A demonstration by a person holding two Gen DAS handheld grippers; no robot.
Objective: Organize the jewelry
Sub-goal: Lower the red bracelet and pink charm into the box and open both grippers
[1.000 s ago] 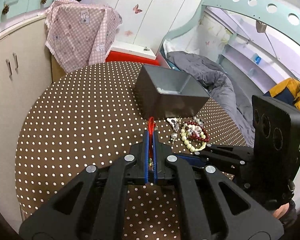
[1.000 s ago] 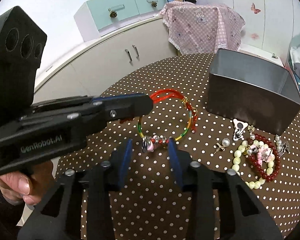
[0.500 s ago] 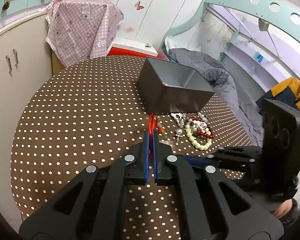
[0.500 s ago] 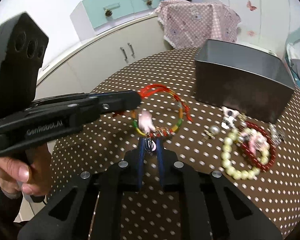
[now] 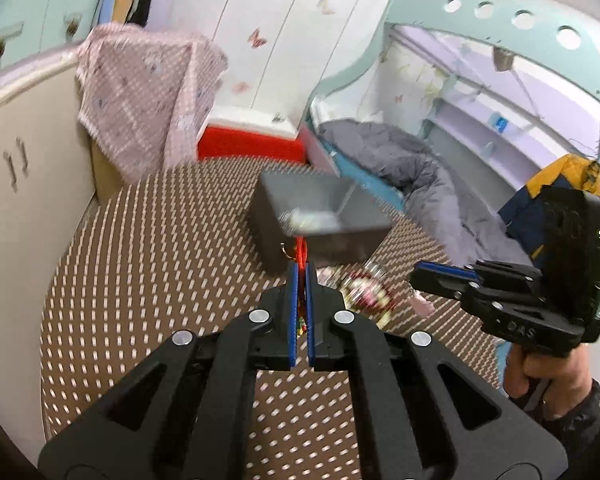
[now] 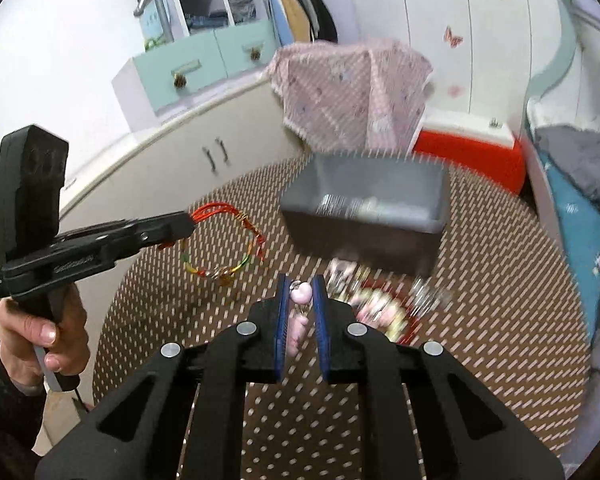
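Note:
My left gripper [image 5: 300, 270] is shut on a red and rainbow cord bracelet [image 6: 224, 240] and holds it in the air, left of a grey box [image 6: 364, 216]. The bracelet's red cord [image 5: 301, 250] shows at the fingertips in the left wrist view. My right gripper [image 6: 300, 280] is shut on a small pink charm [image 6: 302, 294], lifted above the table. A blurred pile of beaded bracelets [image 6: 380, 308] lies in front of the box, also in the left wrist view [image 5: 364, 292]. The grey box [image 5: 320, 216] holds some pale items.
The round table has a brown polka-dot cloth [image 5: 140, 280]. A cabinet [image 6: 204, 152] curves along its left side. A pink cloth [image 6: 352, 92] hangs behind the box, beside a red container [image 6: 468, 152]. A bed with grey bedding [image 5: 420, 168] lies to the right.
My right gripper has closed on the pink charm and pulled it off the bracelet. Both grippers have risen above the table, and the views are blurred by motion.

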